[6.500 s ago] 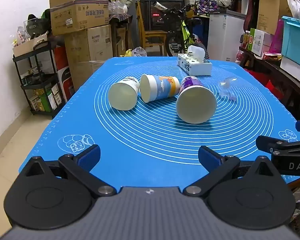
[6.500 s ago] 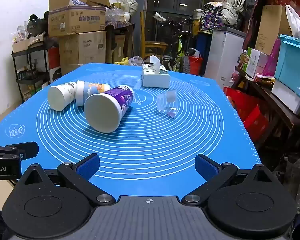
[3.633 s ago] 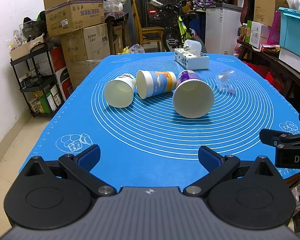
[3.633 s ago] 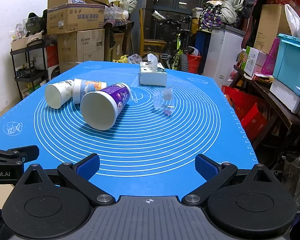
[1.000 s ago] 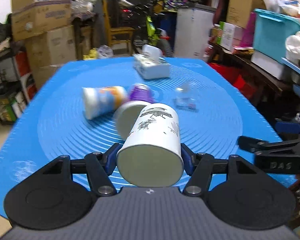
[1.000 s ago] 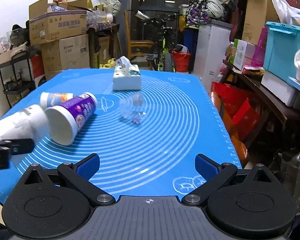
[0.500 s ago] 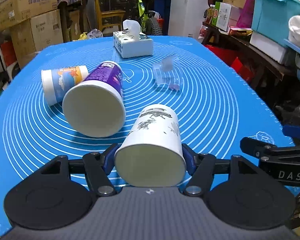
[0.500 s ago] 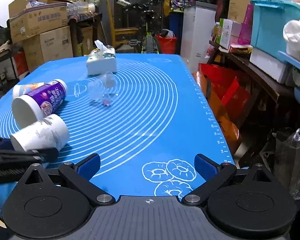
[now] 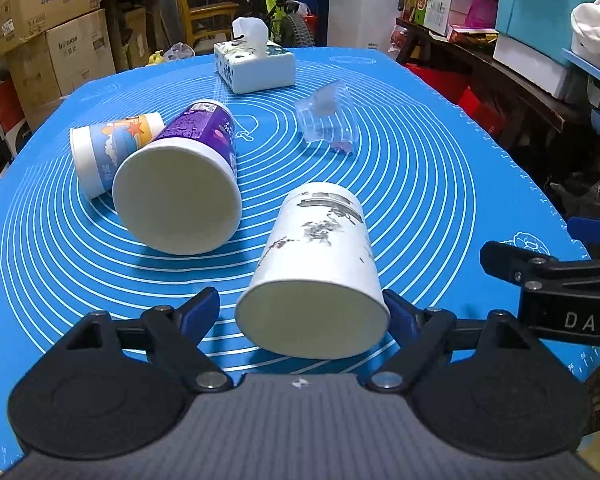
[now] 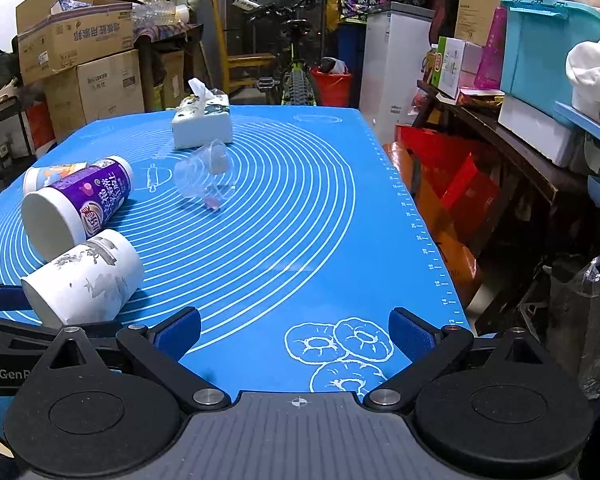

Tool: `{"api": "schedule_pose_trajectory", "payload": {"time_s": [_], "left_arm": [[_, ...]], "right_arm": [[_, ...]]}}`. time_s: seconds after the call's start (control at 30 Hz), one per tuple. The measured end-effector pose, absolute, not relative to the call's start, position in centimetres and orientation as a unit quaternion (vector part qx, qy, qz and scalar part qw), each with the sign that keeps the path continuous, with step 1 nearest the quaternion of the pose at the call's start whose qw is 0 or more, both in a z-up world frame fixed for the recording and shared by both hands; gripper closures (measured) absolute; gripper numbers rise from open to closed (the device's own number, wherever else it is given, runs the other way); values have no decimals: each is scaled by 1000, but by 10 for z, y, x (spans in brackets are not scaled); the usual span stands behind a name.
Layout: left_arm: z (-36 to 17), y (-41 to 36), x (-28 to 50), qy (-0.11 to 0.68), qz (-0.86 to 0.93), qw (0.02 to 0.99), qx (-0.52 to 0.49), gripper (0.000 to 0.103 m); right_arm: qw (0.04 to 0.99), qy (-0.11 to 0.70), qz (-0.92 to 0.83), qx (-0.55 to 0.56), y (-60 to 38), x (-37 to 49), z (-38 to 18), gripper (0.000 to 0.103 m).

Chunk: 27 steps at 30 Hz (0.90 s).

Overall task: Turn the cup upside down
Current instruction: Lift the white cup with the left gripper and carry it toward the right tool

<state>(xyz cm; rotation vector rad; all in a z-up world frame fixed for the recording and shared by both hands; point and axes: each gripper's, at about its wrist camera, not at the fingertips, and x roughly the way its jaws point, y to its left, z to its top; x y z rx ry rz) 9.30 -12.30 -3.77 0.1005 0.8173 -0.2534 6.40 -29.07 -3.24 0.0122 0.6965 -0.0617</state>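
A white paper cup with grey ink marks [image 9: 320, 264] lies on its side on the blue mat [image 9: 440, 184], mouth toward the camera. My left gripper [image 9: 300, 312] is open around its rim; the left pad stands apart from it, the right pad is beside it. The cup also shows in the right wrist view [image 10: 84, 280], low on the left. My right gripper [image 10: 296, 328] is open and empty over the mat's near right part.
A purple cup [image 9: 184, 192] and a blue-orange cup [image 9: 108, 144] lie on their sides at left. A clear plastic cup [image 9: 328, 124] lies mid-mat. A tissue box [image 9: 256, 64] stands at the back. Clutter and shelves line the right side.
My left gripper, shut on the white cup half a second ago, has opened; the cup now lies on the mat. Both grippers have shifted right over the last second.
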Motion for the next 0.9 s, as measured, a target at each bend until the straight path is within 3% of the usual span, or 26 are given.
{"api": "schedule_pose_trajectory", "payload": {"time_s": [0.53, 0.9], "left_arm": [[-4, -92, 67, 361, -128, 923, 29, 12], [1, -28, 74, 326, -67, 943, 11, 10]], "right_arm": [[947, 321, -13, 24, -284, 61, -2, 3], [923, 376, 70, 37, -229, 104, 15, 3]]}}
